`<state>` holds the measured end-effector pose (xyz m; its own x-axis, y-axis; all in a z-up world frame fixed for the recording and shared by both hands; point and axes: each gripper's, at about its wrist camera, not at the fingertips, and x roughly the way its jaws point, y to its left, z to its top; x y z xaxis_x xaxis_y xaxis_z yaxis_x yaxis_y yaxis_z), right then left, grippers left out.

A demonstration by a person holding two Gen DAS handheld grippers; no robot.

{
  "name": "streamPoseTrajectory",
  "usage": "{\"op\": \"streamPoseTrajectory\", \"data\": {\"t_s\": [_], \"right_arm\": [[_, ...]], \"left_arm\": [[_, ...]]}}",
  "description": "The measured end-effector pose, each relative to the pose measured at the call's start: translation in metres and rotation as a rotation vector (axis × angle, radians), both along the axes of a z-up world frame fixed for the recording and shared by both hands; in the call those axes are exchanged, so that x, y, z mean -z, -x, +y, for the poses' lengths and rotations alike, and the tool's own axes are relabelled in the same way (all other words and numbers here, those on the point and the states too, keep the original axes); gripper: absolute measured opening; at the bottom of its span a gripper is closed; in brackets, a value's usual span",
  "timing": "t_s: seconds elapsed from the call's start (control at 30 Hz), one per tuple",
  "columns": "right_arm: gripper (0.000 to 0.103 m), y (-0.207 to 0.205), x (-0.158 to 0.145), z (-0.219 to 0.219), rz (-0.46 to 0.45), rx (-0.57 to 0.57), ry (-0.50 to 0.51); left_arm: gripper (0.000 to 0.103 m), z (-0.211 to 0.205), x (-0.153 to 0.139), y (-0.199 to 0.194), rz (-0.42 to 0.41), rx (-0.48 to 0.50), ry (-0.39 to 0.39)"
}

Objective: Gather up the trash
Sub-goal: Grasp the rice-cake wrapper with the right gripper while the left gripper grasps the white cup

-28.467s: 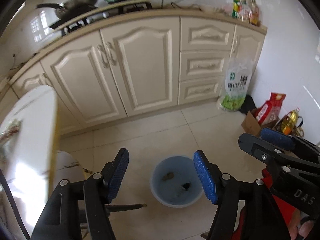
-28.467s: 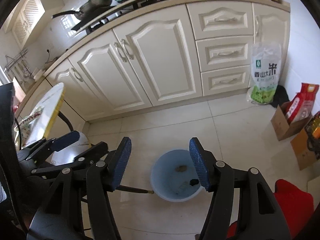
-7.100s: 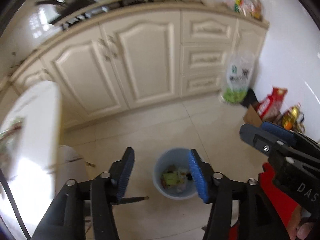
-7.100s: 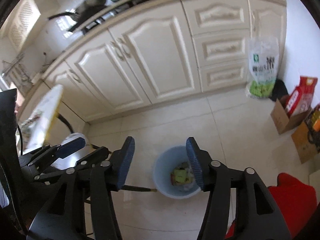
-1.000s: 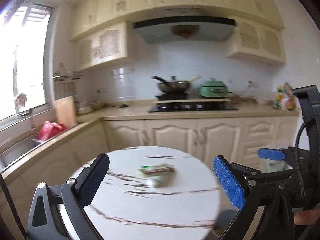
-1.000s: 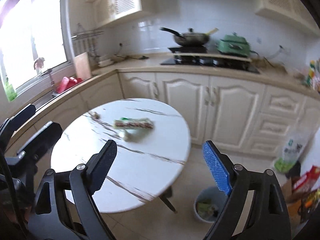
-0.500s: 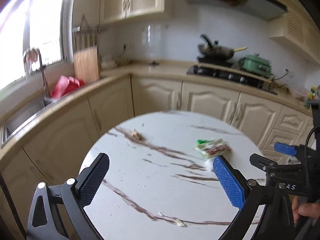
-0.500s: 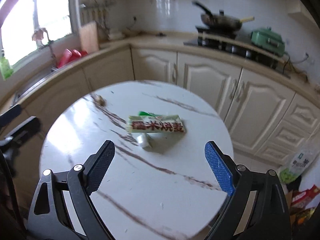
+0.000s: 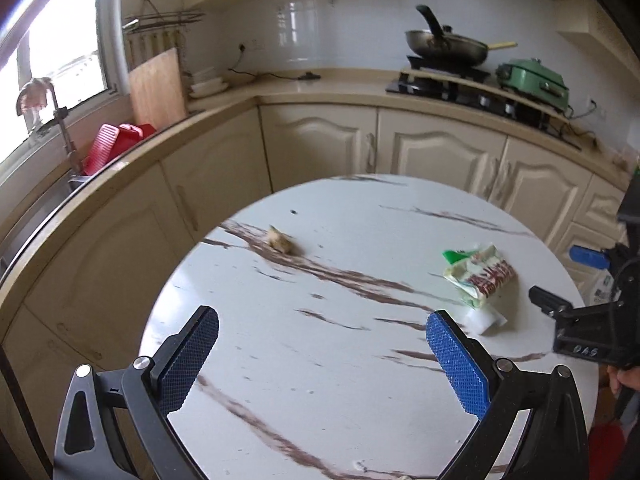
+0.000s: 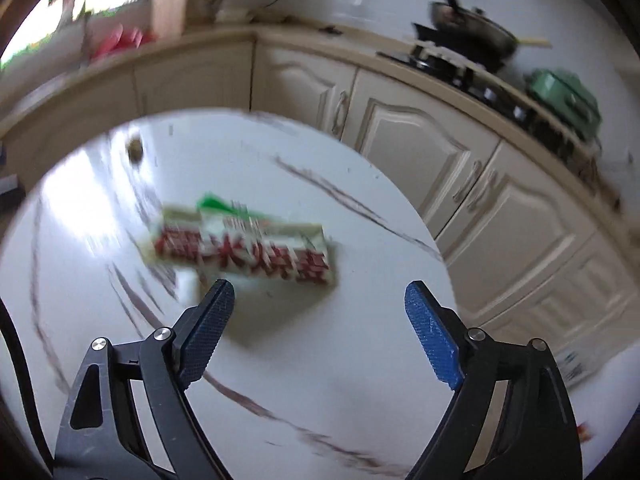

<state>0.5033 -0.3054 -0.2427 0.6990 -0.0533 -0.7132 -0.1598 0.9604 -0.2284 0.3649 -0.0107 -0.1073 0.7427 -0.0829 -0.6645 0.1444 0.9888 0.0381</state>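
Observation:
A white, green and red snack wrapper (image 9: 480, 276) lies on the round white marble table (image 9: 320, 360), with a small white scrap (image 9: 482, 319) beside it. A small brown crumpled scrap (image 9: 282, 240) lies further left on the table. My left gripper (image 9: 320, 364) is open and empty over the table's near side. My right gripper (image 10: 320, 332) is open and empty, just short of the wrapper (image 10: 244, 252); it also shows at the right of the left wrist view (image 9: 568, 280). The brown scrap (image 10: 135, 148) shows blurred at the far left.
Cream cabinets (image 9: 432, 160) curve behind the table. A wok (image 9: 448, 48) and a green cooker (image 9: 532, 80) stand on the counter. A sink with red items (image 9: 116, 144) and a wooden board (image 9: 156, 88) are at the left.
Both grippers have moved closer to and lower over the table. The right gripper has closed in on the wrapper, which now fills more of its view.

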Motion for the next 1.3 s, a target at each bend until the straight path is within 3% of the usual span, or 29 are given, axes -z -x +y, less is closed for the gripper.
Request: {"op": "streamPoseTrajectory", "data": {"t_s": [0.07, 0.3, 0.37, 0.47, 0.6, 0.73, 1.03, 1.1, 1.2, 1.3], "right_arm": [[0.084, -0.004, 0.011, 0.010, 0.013, -0.043, 0.043], [0.085, -0.027, 0.031, 0.043, -0.015, -0.167, 0.167], [0.075, -0.035, 0.036, 0.048, 0.004, -0.217, 0.142], [0.051, -0.043, 0.039, 0.048, 0.039, -0.270, 0.075], [0.038, -0.047, 0.039, 0.043, 0.023, -0.250, 0.098], [0.013, -0.037, 0.017, 0.011, -0.021, -0.190, -0.041], [0.013, 0.009, 0.003, -0.071, 0.003, -0.127, -0.322], [0.013, 0.017, 0.005, -0.076, 0.010, -0.124, -0.332], [0.013, 0.023, 0.008, -0.080, 0.016, -0.122, -0.342], [0.013, 0.028, 0.007, -0.080, 0.014, -0.126, -0.350]], "left_arm": [[0.103, -0.013, 0.006, -0.020, 0.003, 0.011, -0.007], [0.103, -0.027, 0.018, -0.028, 0.031, 0.051, -0.030], [0.103, -0.028, 0.018, -0.031, 0.034, 0.049, -0.043], [0.103, -0.030, 0.021, -0.038, 0.054, 0.065, -0.052], [0.103, -0.043, 0.027, -0.054, 0.097, 0.076, -0.045], [0.102, -0.065, 0.033, -0.075, 0.162, 0.085, -0.005], [0.100, -0.122, 0.057, -0.130, 0.258, 0.031, -0.021], [0.099, -0.127, 0.063, -0.138, 0.260, 0.005, -0.035], [0.087, -0.131, 0.073, -0.151, 0.290, -0.013, -0.024], [0.083, -0.136, 0.078, -0.159, 0.295, -0.012, -0.013]]}}
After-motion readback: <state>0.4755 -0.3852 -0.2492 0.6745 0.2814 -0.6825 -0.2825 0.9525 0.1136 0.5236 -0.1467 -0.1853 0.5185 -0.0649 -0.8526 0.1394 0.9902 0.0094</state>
